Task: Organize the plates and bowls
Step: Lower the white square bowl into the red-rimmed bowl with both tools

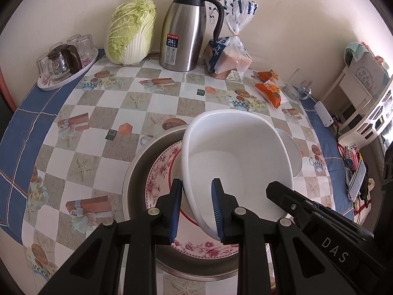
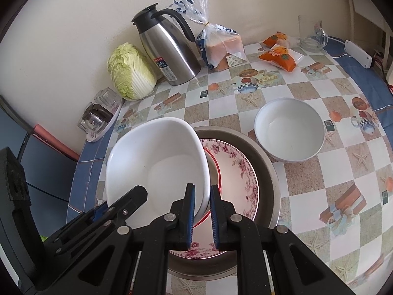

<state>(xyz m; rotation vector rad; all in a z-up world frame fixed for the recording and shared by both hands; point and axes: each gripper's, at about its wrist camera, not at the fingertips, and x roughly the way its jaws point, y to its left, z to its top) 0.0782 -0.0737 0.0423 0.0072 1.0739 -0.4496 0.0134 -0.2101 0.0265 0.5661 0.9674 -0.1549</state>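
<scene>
While tilted, white bowl [image 2: 157,157] overlaps floral plate [image 2: 240,179].

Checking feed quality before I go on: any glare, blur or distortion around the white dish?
Left wrist view: sharp, strong fisheye bending at the table edge, white dish evenly lit. Right wrist view: sharp too, a reddish glow on the floral plate, no blinding glare.

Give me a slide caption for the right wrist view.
Both grippers hold a white bowl by its rim above a floral plate in a metal basin.
</scene>
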